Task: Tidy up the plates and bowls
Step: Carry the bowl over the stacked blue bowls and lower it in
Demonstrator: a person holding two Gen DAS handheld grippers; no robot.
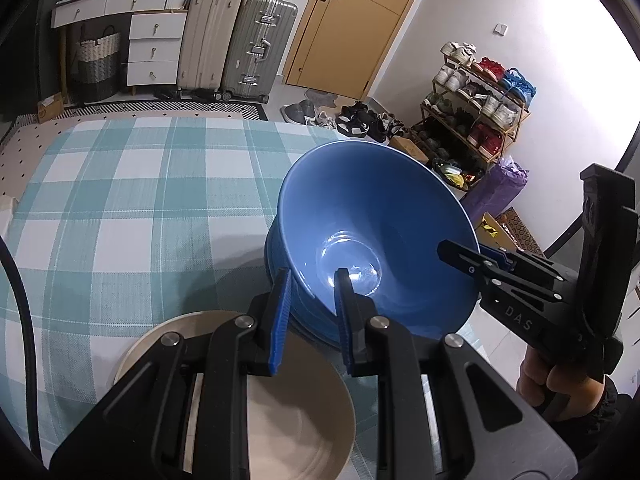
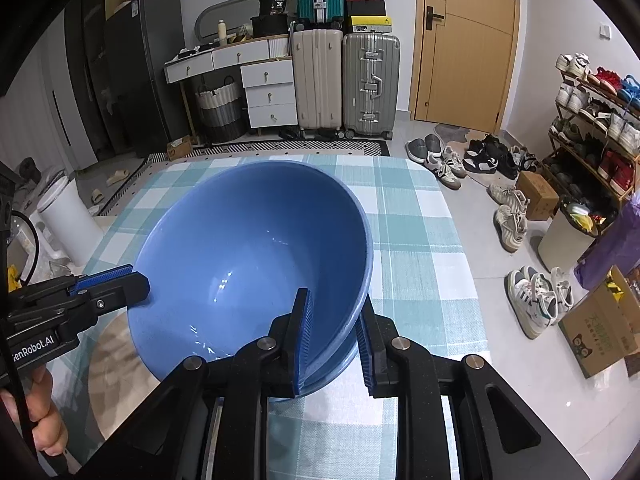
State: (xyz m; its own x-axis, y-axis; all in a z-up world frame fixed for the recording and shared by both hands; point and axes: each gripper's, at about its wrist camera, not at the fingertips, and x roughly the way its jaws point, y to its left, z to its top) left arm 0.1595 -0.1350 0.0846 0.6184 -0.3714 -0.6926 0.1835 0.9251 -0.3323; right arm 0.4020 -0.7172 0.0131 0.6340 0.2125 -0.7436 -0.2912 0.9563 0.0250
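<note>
Two grippers clamped on one blue bowl (image 1: pixel 372 236): left gripper (image 1: pixel 310 320) pinching the near rim, right gripper (image 2: pixel 334 336) the opposite rim. Just below the left jaws, a beige plate (image 1: pixel 304 412); beyond both, checked tablecloth (image 1: pixel 132 200).

bowl (image 1: pixel 372 236) above tablecloth (image 1: pixel 120 208), plate (image 1: pixel 288 412) beside

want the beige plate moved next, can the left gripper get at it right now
Probably not yet: the left gripper is shut on the blue bowl's rim, as is the right gripper. The beige plate lies uncovered just below it.
</note>
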